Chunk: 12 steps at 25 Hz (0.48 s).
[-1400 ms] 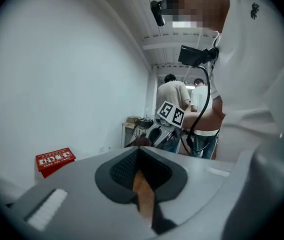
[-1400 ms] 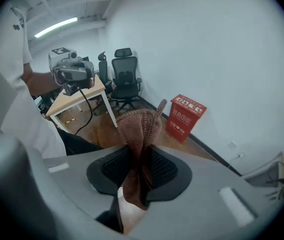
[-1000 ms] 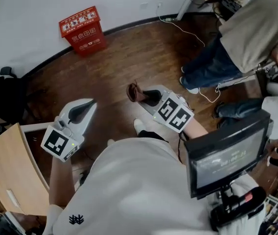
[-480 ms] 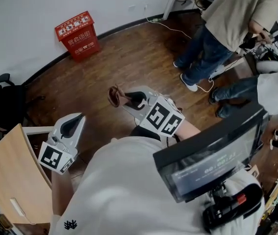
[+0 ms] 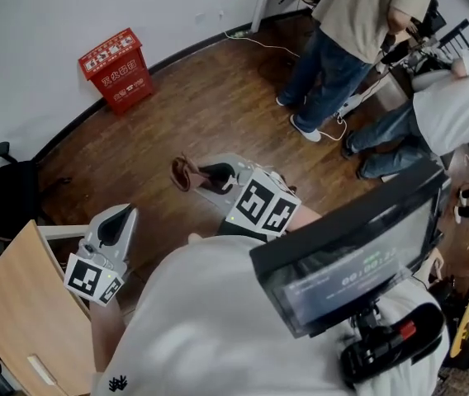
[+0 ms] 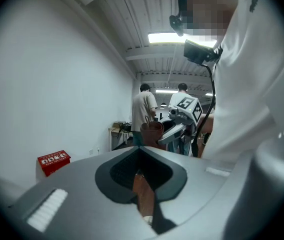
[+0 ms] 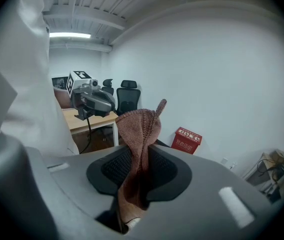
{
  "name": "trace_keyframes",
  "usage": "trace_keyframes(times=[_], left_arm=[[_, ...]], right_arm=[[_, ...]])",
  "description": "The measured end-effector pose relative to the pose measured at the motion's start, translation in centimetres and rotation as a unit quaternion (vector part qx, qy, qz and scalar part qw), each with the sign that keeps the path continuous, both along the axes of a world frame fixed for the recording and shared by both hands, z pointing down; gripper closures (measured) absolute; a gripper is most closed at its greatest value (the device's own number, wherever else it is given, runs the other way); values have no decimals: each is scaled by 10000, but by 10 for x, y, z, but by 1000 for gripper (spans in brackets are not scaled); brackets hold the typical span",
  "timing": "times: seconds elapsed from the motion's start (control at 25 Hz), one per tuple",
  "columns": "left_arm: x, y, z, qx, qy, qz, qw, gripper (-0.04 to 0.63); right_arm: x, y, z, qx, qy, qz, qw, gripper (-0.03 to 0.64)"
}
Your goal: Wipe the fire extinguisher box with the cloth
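The cloth point(image 5: 183, 173) is clamped in the right gripper point(image 5: 204, 174) and held out toward 11 o'clock, where the fire extinguisher box point(image 5: 116, 68) stands well apart by the wall point(image 5: 36, 23), evidently for carrying there; the left gripper point(image 5: 124, 213) is closed, empty.

The dark wooden floor point(image 5: 185, 114) carries the red fire extinguisher box point(image 5: 116, 69), which stands at its far edge against the white wall point(image 5: 45, 15). A white cable point(image 5: 251, 41) trails along that edge. A person point(image 5: 338, 40) stands near the far right corner.

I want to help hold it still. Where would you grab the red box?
Probably its top front edge, coming from the room side: the red box stands upright on the floor, back close to the wall.
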<state>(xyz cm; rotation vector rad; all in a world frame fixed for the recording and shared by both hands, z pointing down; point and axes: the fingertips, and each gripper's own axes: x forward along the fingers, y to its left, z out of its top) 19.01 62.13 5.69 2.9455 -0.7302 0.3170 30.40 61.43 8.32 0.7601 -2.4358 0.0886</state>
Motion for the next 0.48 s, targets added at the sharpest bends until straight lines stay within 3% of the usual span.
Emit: trace_keyframes(times=[0.24,0.48], left_arm=[[-4,-3,-10,118,103,130,9998,595],[12,8,-21,258,33,68,9996,595]], right_arm=[[1,4,-6,30,83,284,9996,523],[17,22,-14,37,81,211,9997,523]])
